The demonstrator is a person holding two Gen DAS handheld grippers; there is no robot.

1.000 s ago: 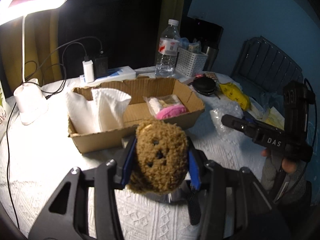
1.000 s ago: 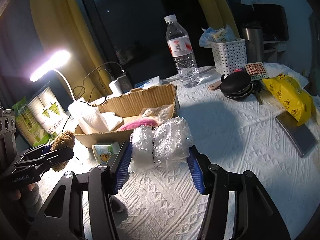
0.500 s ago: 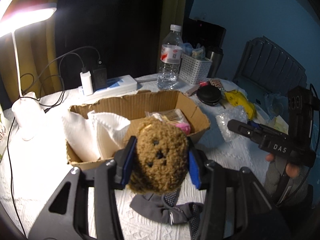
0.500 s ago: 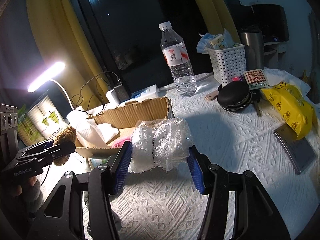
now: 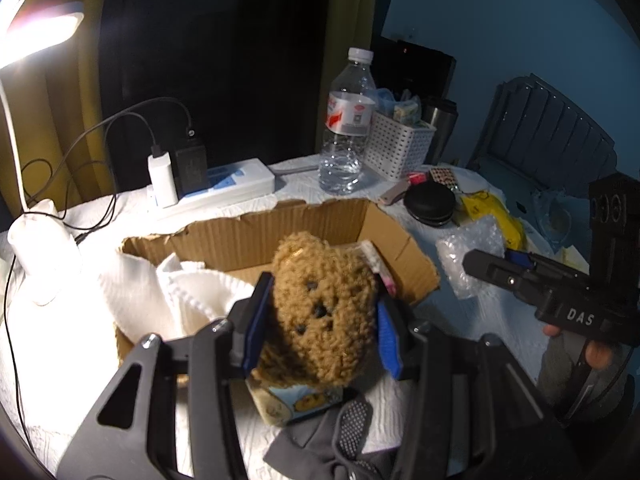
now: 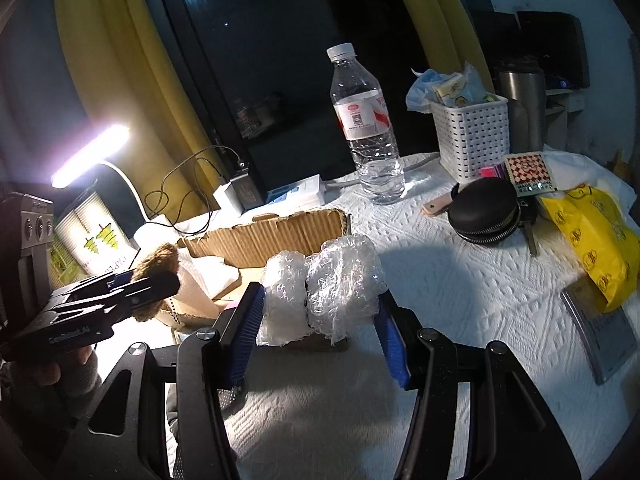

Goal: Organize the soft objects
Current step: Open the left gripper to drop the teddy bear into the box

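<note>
Left wrist view, left gripper (image 5: pixel 320 314) closed on brown plush (image 5: pixel 322 312), held above cardboard box (image 5: pixel 280 228), white cloth (image 5: pixel 176 292) inside, right wrist view, right gripper (image 6: pixel 320 312) clamped on bubble wrap (image 6: pixel 320 292), raised before box (image 6: pixel 272 236).

The left wrist view is taken from just behind the left claw (image 5: pixel 320 322), raised over the near edge of the cardboard box (image 5: pixel 404 248) and faced across the desk (image 5: pixel 56 344) toward the dark window. The right wrist view is set lower, close behind the right claw (image 6: pixel 320 312), and is faced the same way from further right. The box, the water bottle (image 5: pixel 346 128) and the white basket (image 5: pixel 400 144) are shared by both views, and each claw is seen from the other camera.
</note>
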